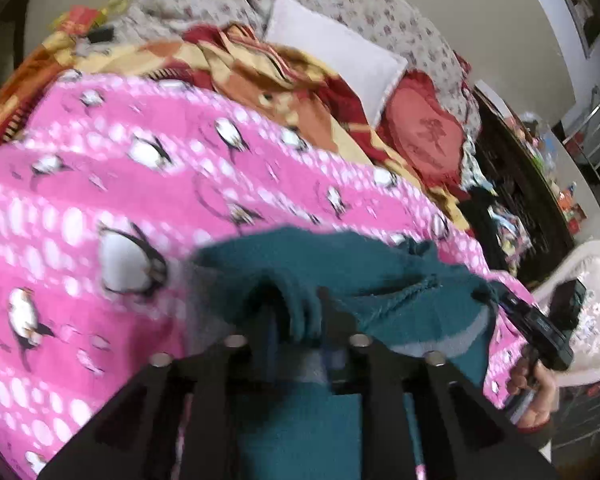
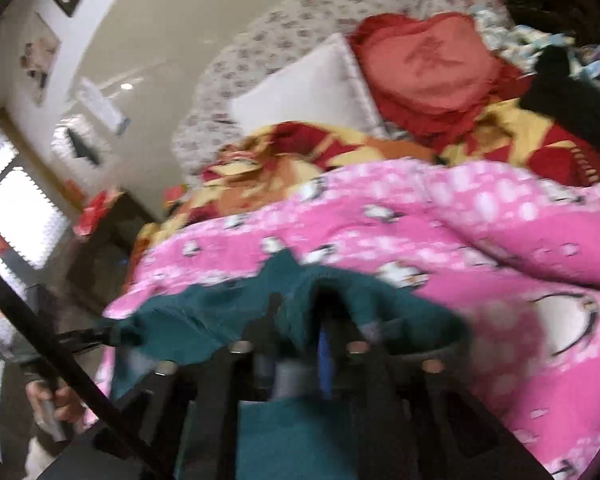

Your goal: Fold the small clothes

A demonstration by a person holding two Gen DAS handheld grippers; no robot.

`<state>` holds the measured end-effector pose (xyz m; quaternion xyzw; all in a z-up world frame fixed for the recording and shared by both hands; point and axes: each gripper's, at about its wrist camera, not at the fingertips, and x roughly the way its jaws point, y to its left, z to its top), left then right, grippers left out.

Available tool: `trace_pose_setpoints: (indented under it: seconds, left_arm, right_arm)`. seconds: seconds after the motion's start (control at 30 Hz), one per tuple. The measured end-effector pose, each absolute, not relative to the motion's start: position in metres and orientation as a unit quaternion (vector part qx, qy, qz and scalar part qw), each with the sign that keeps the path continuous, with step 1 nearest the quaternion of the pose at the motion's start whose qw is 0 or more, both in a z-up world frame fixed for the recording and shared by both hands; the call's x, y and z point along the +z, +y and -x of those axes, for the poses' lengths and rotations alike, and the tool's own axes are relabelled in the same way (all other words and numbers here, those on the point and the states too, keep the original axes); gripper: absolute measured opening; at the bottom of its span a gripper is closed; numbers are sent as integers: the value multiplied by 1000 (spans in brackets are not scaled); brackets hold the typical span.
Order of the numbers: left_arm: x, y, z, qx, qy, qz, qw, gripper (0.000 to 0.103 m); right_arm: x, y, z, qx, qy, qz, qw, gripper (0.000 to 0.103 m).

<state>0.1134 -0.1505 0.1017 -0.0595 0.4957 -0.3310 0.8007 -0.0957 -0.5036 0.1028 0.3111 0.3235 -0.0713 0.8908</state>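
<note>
A small teal garment (image 1: 384,284) hangs stretched between my two grippers above a pink penguin-print blanket (image 1: 100,184). My left gripper (image 1: 296,312) is shut on a bunched edge of the garment. In the left wrist view the right gripper (image 1: 496,296) grips the garment's far right edge. In the right wrist view my right gripper (image 2: 300,316) is shut on the teal garment (image 2: 204,328), and the left gripper (image 2: 112,332) pinches its far left edge. Both views are blurred.
The pink blanket (image 2: 480,240) covers the bed. Behind it lie a red and yellow quilt (image 1: 260,72), a white pillow (image 1: 340,56) and a red heart cushion (image 1: 424,128). A dark cluttered cabinet (image 1: 512,184) and a white chair (image 1: 592,280) stand to the right.
</note>
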Motion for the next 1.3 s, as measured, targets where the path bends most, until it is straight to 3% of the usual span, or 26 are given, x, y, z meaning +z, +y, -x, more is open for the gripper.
trace_pose_setpoints:
  seconds: [0.07, 0.17, 0.3, 0.7, 0.77, 0.83, 1.3]
  left_arm:
    - [116, -138, -110, -320, 465, 55, 824, 55]
    - [132, -125, -103, -318, 443, 47, 837, 56]
    - [138, -126, -84, -324, 430, 10, 843, 60]
    - [100, -161, -70, -291, 433, -62, 851, 61]
    - [93, -165, -74, -289, 442, -59, 847, 61]
    - [86, -169, -78, -282, 447, -66, 846, 61]
    - [83, -202, -94, -263, 423, -89, 862, 61]
  right_arm:
    - [114, -508, 116, -73, 301, -314, 898, 35]
    - [133, -498, 138, -82, 295, -273, 912, 36]
    - [140, -480, 140, -80, 314, -217, 921, 66]
    - [93, -479, 69, -133, 401, -163, 891, 66]
    - [90, -482, 67, -127, 400, -171, 892, 57]
    - [93, -483, 69, -138, 392, -152, 897, 10]
    - [122, -495, 76, -178, 343, -127, 914, 4]
